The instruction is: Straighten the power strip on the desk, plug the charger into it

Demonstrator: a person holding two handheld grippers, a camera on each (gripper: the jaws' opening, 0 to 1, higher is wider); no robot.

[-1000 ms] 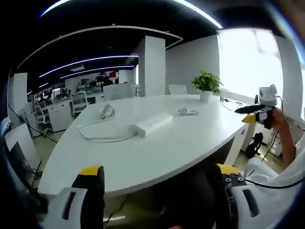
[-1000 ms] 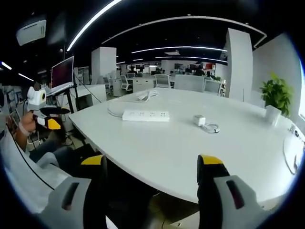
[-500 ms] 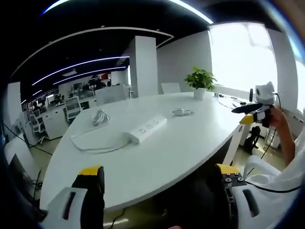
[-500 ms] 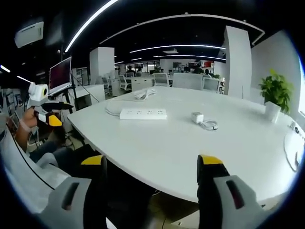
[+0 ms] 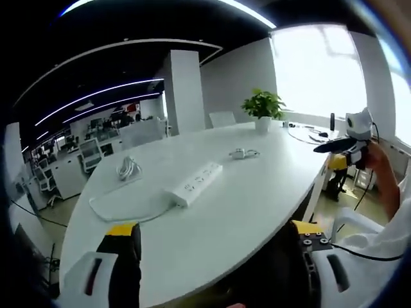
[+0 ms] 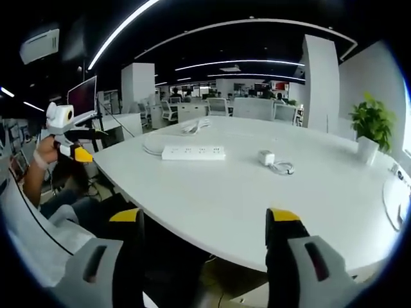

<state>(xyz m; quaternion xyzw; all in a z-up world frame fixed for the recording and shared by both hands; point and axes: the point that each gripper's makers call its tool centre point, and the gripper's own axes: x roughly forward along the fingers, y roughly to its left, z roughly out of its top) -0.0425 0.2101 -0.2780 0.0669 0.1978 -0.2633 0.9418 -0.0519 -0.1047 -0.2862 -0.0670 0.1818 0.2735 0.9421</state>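
Desk (image 6: 212,212) sits closer and lower in the left gripper view than a sec ago, w/ the power strip (image 5: 194,184) nearer the middle of that view; that's the camera moving in, not the things shifting. In the right gripper view the left gripper (image 6: 78,144) has come up a bit beside the desk's near-left edge, the hand (image 6: 43,152) under it, while that view itself barely changed. Meaning: approach only, nothing touched yet; strip not straightened, charger (image 6: 266,158) not plugged. Left gripper's own jaws (image 5: 212,234) are spread wide w/ nothing between; right gripper (image 6: 205,221) likewise spread and empty, and it shows far right in the left gripper view (image 5: 339,154), off the desk's rounded end. Strip lies mid-desk at an angle to the near edge, its white cable (image 5: 128,208) looping toward the left edge w/ a coiled bundle (image 5: 126,169) beyond it. Charger sits apart from the strip, toward the plant (image 6: 369,125) end, its thin cord (image 6: 282,169) curled just beside it. Room: broad bare desktop between the near edge and both things, so I'd judge reach-in is free from the front; strip and charger are well in from every edge, so little risk of a knock-off. Plant pot stands near the far corner, well clear.
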